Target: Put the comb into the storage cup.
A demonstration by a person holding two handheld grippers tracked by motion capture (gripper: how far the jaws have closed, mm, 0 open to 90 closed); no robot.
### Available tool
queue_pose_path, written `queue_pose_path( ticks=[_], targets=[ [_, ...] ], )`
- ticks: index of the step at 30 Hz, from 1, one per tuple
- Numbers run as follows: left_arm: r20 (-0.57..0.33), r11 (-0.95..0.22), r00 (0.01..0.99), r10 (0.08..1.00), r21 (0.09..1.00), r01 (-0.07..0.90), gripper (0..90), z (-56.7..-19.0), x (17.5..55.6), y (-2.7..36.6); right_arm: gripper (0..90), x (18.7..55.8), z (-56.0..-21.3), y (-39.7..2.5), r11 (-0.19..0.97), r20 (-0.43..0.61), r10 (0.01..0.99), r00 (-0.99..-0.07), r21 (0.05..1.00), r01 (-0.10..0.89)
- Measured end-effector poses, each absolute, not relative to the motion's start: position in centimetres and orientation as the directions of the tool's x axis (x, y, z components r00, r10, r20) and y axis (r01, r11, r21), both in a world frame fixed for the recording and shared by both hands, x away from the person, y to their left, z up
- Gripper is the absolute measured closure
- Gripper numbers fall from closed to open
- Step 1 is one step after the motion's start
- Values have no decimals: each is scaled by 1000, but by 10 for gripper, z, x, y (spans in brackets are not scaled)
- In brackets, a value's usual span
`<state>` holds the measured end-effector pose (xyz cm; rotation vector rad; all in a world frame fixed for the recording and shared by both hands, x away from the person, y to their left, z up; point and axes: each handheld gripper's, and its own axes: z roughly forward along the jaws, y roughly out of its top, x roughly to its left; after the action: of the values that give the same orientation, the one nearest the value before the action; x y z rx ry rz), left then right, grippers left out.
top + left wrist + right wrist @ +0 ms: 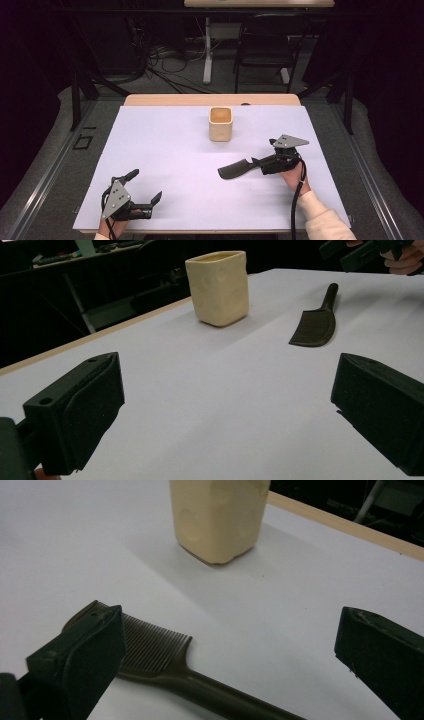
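Note:
A dark comb (239, 169) lies flat on the white tabletop (165, 150), teeth end to the left. My right gripper (257, 162) is open over its handle. In the right gripper view the comb (160, 655) runs along the table between the spread jaws of my right gripper (232, 630), untouched by them. A cream square cup (220, 123) stands upright beyond the comb, seen close as the cup (217, 515). My left gripper (145, 186) is open and empty near the front left edge. In its own view the left gripper (230, 377) faces the cup (218, 287) and the comb (312, 327).
A wooden strip (210, 100) edges the table at the back. Behind it stand a black chair (265, 45), a white table leg (207, 55) and floor cables. The person's hand (405, 257) holds the right gripper (360, 252).

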<state>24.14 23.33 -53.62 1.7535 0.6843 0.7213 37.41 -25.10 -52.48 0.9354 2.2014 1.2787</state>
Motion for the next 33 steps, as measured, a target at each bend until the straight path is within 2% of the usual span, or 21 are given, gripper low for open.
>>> queue_pose_path(
  ticks=[7,11,13,14,15,17,18,19,23,27,33],
  targets=[
    [139,-268,654,743,958,101,6,-536,242,233,7,386,-528,-262,329,-14,769,-639,865,378],
    [138,-268,653,744,958,102,6,-536,242,233,106,393,-531,-266,325,-18,791,-611,859,395],
    [133,-263,651,748,959,107,6,-537,242,233,179,396,-532,-267,329,-16,795,-606,851,409],
    [133,-263,650,748,959,107,6,-537,242,233,244,397,-533,-267,337,-25,803,-595,843,418],
    [133,-263,650,748,959,107,7,-537,242,233,244,397,-533,-267,337,-25,803,-595,843,418],
    [133,-264,649,749,959,107,7,-536,242,233,514,399,-536,-268,374,-44,792,-608,823,428],
    [133,-264,649,749,959,107,7,-536,242,233,514,399,-536,-268,374,-44,792,-608,823,428],
    [132,-263,648,750,959,109,7,-536,242,233,604,399,-538,-268,420,-70,776,-627,799,430],
    [134,-266,652,747,958,108,8,-536,242,233,777,400,-541,-270,452,-91,772,-629,776,441],
    [129,-259,648,751,960,109,8,-536,242,233,849,401,-544,-271,464,-115,784,-610,761,452],
    [128,-259,649,750,959,111,10,-536,242,233,889,402,-548,-273,509,-167,782,-601,728,460]
  ],
)
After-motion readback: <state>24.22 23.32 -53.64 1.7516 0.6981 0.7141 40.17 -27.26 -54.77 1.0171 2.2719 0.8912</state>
